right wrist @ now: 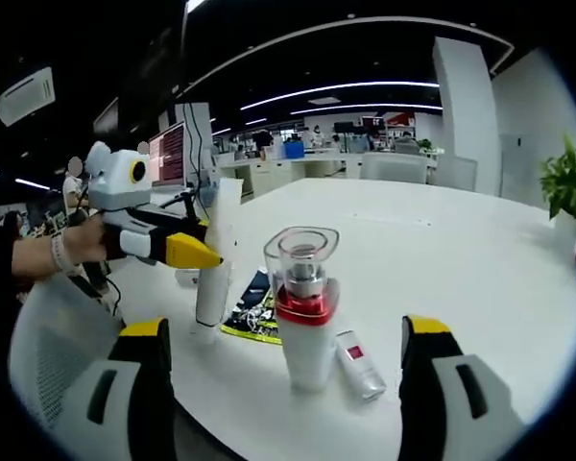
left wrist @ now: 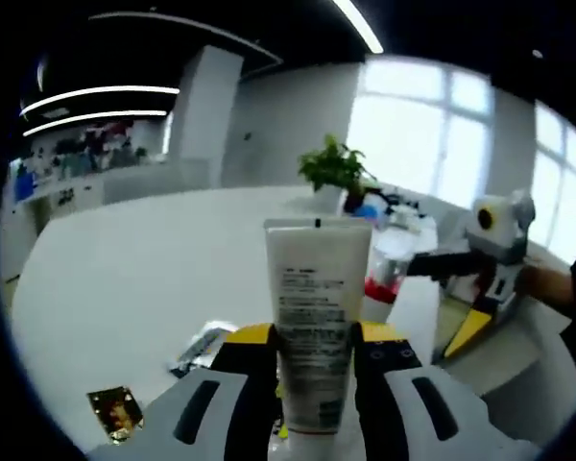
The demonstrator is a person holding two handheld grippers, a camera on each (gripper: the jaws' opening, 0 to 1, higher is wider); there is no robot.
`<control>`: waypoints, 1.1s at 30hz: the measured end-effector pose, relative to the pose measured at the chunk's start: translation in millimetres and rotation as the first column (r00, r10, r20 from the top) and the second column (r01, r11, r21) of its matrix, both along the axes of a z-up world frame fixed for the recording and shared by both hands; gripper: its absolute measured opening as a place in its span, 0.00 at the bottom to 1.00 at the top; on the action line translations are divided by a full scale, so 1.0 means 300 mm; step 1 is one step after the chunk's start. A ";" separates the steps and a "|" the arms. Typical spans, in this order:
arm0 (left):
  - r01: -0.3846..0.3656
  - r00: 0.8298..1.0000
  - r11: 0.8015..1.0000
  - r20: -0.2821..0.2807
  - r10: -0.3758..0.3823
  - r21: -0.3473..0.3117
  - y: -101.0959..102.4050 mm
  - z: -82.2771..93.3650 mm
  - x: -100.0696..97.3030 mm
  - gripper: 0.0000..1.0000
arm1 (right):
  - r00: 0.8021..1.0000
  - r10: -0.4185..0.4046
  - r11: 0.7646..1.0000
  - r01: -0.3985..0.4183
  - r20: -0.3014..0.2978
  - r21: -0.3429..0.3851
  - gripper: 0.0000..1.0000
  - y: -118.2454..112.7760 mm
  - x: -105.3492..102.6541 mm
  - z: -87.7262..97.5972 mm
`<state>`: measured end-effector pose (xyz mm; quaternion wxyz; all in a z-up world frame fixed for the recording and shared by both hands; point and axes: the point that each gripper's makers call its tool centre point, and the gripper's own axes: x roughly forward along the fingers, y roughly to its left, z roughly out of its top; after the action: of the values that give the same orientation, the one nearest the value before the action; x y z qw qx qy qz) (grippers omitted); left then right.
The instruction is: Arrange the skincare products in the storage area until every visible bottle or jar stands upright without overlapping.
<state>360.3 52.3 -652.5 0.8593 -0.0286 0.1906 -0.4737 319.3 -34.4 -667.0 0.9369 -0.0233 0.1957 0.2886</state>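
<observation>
White tube (left wrist: pixel 312 327) clamped upright in left gripper (left wrist: pixel 312 351); right gripper (right wrist: pixel 283 351) spread

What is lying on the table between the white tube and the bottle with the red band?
In the right gripper view, a flat printed packet lies on the table between the white tube and the bottle.

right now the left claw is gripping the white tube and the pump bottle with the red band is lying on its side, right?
One part is wrong. The left claw does grip the white tube, but the pump bottle with the red band stands upright on the white table, as the right gripper view shows. What lies flat is the small tube beside it.
</observation>
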 end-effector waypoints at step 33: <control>0.043 0.999 0.997 0.028 -0.045 0.060 -0.021 -0.002 -0.058 0.27 | 0.992 -0.008 0.994 -0.005 0.125 0.107 0.58 0.156 -0.031 0.320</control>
<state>343.0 45.9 -653.1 0.8518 0.0080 0.1925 -0.4872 309.9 12.3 -571.1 0.9475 0.0089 0.1207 0.2960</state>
